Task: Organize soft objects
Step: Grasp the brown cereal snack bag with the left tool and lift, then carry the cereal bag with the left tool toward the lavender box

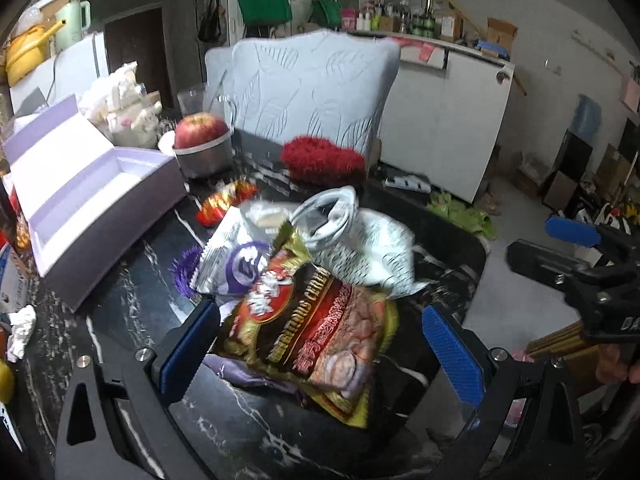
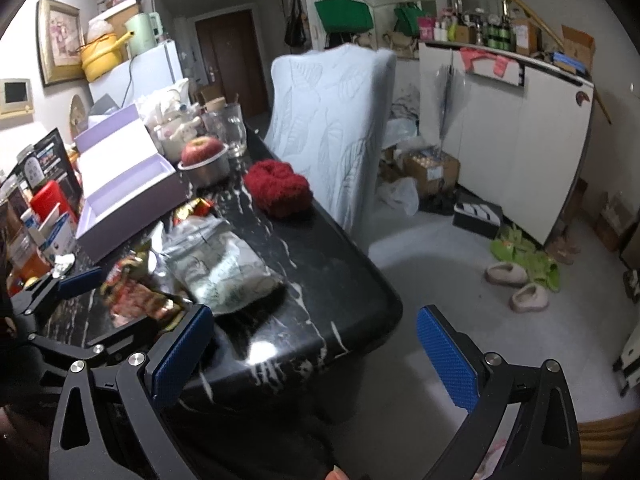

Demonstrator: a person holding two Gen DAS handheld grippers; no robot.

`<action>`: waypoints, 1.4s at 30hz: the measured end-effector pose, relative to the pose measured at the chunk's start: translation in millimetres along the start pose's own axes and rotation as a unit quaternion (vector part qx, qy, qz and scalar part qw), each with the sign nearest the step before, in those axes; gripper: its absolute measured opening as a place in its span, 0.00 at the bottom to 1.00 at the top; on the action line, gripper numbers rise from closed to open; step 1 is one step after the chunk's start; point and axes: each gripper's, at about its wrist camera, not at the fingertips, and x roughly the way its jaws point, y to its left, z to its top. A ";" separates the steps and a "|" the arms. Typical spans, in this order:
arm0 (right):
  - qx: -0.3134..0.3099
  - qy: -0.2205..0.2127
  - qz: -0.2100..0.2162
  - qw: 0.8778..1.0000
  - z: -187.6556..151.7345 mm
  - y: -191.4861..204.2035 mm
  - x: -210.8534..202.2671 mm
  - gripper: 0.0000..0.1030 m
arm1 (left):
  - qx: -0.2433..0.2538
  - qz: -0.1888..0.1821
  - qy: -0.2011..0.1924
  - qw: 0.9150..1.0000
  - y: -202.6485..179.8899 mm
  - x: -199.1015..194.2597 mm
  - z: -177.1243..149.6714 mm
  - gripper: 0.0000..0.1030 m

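Lying on a glossy black marble-patterned table [image 1: 132,292], left to right: a rigid lilac gift box [image 1: 88,196], lid up, white inside; a dull metal bowl [image 1: 204,156] carrying a smooth red apple [image 1: 199,130]; a small red foil wrapper [image 1: 224,202]; a crinkled silver-and-purple packet [image 1: 232,264]; a glossy gold-and-red snack bag [image 1: 312,324], puffy, tilted over the silver packet; a white coiled cable [image 1: 328,216] on a soft white leaf-printed pouch [image 1: 376,248]; a shaggy red knitted bundle [image 1: 320,160] farther back, touching nothing else. Left gripper [image 1: 320,344]: black frame, blue dimpled pads, jaws spread wide on either side of the snack bag's lower half; the left pad sits right at the bag's edge, the right pad clear of it, nothing clamped. Right gripper [image 2: 316,352]: same build, jaws wide apart and empty, hovering over the table's rounded near corner, the pouch just beyond its left finger. Behind the table stands a chair in a pale quilted leaf-stitched cover [image 1: 312,92]. Beyond it is a white cabinet [image 2: 520,136]; fluffy slippers [image 2: 516,284] lie on the grey floor.
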 end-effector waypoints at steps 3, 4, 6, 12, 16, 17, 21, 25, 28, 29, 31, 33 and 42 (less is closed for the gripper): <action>0.005 0.020 -0.005 1.000 -2.6 -5.7 14.2 1.00 | 0.006 0.011 0.016 1.000 2.2 16.7 -2.9 1.00; 0.006 0.025 -0.006 1.000 -2.6 -7.0 17.5 1.00 | 0.008 0.011 0.018 1.000 3.0 20.4 -4.4 1.00; 0.004 0.028 -0.007 1.000 -0.7 -7.8 21.2 1.00 | 0.009 0.004 0.020 1.000 3.8 24.8 -7.1 1.00; -0.011 0.030 -0.003 0.999 5.8 2.6 28.8 1.00 | 0.004 -0.007 -0.002 1.000 10.3 23.2 -11.1 0.80; -0.023 0.036 0.005 0.999 8.0 13.0 35.1 1.00 | -0.008 -0.020 -0.015 1.000 18.0 16.5 -10.2 0.69; -0.025 0.038 0.006 0.999 8.5 15.0 35.9 1.00 | -0.011 -0.021 -0.017 1.000 19.9 15.4 -10.5 0.67; -0.033 0.037 0.014 0.999 10.2 23.1 36.3 1.00 | -0.019 -0.025 -0.023 0.999 26.4 8.4 -10.1 0.66; -0.041 0.038 0.022 0.998 11.7 33.2 38.4 1.00 | -0.029 -0.023 -0.041 0.998 35.5 -8.9 -9.3 0.65; -0.045 0.033 0.030 0.998 13.9 41.3 39.8 1.00 | -0.042 -0.011 -0.050 0.998 47.2 -21.8 -10.5 0.65; -0.044 0.031 0.035 0.998 15.7 44.4 41.2 1.00 | -0.048 -0.007 -0.052 0.997 51.3 -24.9 -11.1 0.65; -0.041 0.029 0.047 0.998 18.9 49.7 44.2 1.00 | -0.059 0.002 -0.053 0.997 59.9 -29.1 -12.1 0.65; -0.044 0.028 0.054 0.997 22.2 56.3 47.6 1.00 | -0.070 0.010 -0.054 0.996 67.5 -31.5 -12.5 0.65; -0.070 0.015 0.080 0.994 36.0 83.5 66.8 1.00 | -0.090 0.042 -0.055 0.994 89.6 -35.6 -13.0 0.65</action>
